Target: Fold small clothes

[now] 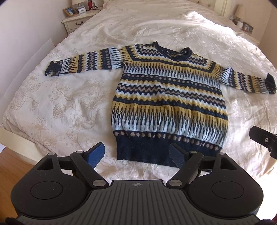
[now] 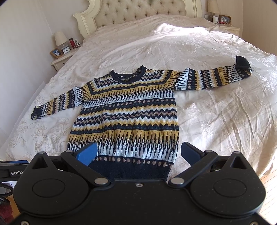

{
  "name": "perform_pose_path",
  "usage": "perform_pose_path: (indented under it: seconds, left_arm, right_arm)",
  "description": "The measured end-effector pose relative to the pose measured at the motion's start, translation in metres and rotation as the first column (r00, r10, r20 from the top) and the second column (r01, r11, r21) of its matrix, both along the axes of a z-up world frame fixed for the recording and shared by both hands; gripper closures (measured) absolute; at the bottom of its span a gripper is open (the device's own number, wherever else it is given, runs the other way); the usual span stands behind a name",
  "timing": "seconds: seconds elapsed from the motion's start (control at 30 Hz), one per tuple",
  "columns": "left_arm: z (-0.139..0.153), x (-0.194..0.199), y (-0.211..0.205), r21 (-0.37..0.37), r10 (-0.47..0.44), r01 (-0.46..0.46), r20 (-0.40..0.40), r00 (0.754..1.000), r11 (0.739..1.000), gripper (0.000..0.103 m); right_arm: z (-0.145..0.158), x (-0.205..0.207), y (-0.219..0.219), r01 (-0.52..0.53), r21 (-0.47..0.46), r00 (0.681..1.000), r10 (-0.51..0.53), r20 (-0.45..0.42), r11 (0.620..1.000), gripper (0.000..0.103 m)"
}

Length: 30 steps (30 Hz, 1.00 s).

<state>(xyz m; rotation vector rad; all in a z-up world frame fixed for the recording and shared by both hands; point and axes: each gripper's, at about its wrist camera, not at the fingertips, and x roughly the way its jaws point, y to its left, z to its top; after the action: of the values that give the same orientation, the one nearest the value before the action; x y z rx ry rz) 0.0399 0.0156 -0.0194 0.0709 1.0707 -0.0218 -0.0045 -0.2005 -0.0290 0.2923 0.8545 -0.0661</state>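
Note:
A small knitted sweater (image 1: 166,97) in navy, yellow and pale blue bands lies flat on the bed, front up, both sleeves spread out sideways and the navy hem nearest me. The same sweater (image 2: 126,117) fills the middle of the right wrist view. My left gripper (image 1: 138,152) hovers open just short of the hem's left corner, blue pads wide apart, nothing between them. My right gripper (image 2: 138,152) also stands open over the hem's right part, holding nothing. Part of the right gripper (image 1: 264,140) shows at the right edge of the left wrist view.
The cream floral bedspread (image 1: 52,103) covers a wide bed with a tufted headboard (image 2: 138,12). Nightstands (image 1: 77,19) with frames, a clock and lamps flank the far end. The bed's near edge and wooden floor (image 1: 12,166) lie just below the grippers.

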Motion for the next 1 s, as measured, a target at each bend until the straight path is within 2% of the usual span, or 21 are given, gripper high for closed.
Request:
perform_pose_path:
  seconds: [0.33,0.53,0.73,0.87,1.0]
  left_arm:
    - [0.0,0.052,0.006,-0.014,-0.016,0.016,0.003,1.0,1.0,0.022]
    - [0.017,0.089,0.007,-0.047,-0.067,0.072,0.101,0.993,0.996,0.022]
    - [0.035,0.116,0.0,-0.06,-0.158,0.174,0.214,0.964,0.983,0.022]
    - [0.032,0.136,-0.007,-0.073,-0.168,0.185,0.192,0.967,0.98,0.022]
    - [0.022,0.148,-0.01,-0.114,-0.163,0.185,0.179,0.97,0.976,0.022]
  right_arm:
    - [-0.004,0.047,0.002,0.022,0.009,1.0,-0.022,-0.015,1.0,0.001]
    - [0.003,0.075,0.001,0.076,0.001,0.997,-0.076,0.02,0.997,0.001]
    - [0.014,0.087,-0.009,0.192,-0.074,0.978,-0.184,0.102,0.979,0.001]
    - [0.017,0.101,-0.027,0.242,-0.141,0.966,-0.225,0.125,0.96,0.001]
    - [0.013,0.114,-0.055,0.286,-0.164,0.957,-0.271,0.105,0.944,0.001]
